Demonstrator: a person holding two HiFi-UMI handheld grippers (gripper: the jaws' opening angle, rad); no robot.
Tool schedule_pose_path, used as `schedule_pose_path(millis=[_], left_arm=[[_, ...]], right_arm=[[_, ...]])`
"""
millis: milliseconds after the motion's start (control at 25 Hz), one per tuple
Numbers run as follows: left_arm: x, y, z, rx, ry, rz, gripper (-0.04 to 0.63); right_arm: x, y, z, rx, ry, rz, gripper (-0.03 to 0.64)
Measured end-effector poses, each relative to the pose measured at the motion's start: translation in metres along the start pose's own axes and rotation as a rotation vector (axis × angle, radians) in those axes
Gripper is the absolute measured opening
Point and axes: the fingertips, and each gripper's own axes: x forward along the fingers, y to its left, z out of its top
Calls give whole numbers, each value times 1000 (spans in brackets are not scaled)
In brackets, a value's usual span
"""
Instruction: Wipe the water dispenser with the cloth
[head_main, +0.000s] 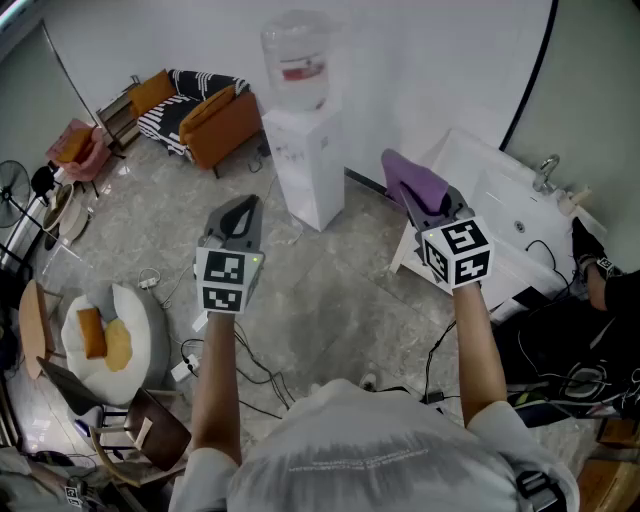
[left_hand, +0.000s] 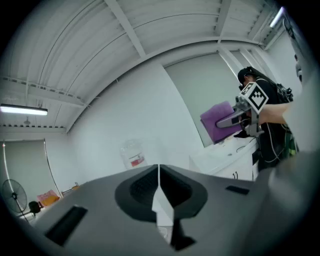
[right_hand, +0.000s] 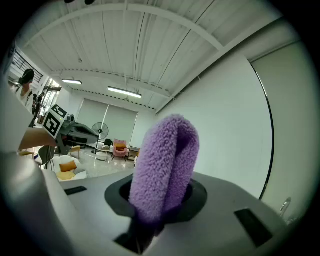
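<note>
While the person stands well back from it, the water dispenser (head_main: 308, 170) sits at the far edge of the floor (head_main: 330, 300), against the white wall. It is a tall white cabinet with a clear bottle (head_main: 295, 60) upside down on top. Its long axis is upright, and its front appears to face the room.

The right gripper (head_main: 428, 205) is raised in the air, its jaws pinching a purple cloth (head_main: 410, 180) low down, near its loose ends. The cloth is fluffy and doubled over. It stands out of the jaws as a soft loop, its length in line with the gripper and its rounded fold pointing up and forward, to the right of the dispenser.

The cloth looks light, limp and grippy, so it will likely bend on contact. Pressing the fold flat against the panels should wipe better than using the tip.

The left gripper (head_main: 238, 215) points toward the dispenser, jaws pressed together on nothing. The bottle looks top-heavy, so a gentle push is wise.
</note>
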Motion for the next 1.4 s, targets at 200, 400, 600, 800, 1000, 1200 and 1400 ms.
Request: schedule_pose_path(millis=[200, 400, 600, 800, 1000, 1200, 1400], left_arm=[[14, -8, 3, -1, -10, -16, 23], [34, -19, -2, -12, 6, -17, 23], [54, -34, -5, -28, 26, 5, 23], [75, -40, -15, -41, 72, 19, 23], [107, -23, -26, -47, 87, 31, 23], [161, 4, -49, -65, 90, 33, 21], [231, 53, -68, -96, 81, 16, 20]], right_arm=[[6, -11, -3, -4, -30, -1, 78], [12, -30, -14, 7, -49, 8, 78], [19, -55, -30, 19, -41, 35, 78], [39, -74, -48, 46, -21, 79, 78], [75, -88, -59, 56, -7, 90, 78], [128, -109, -70, 75, 3, 73, 78], [203, -133, -65, 90, 3, 53, 80]])
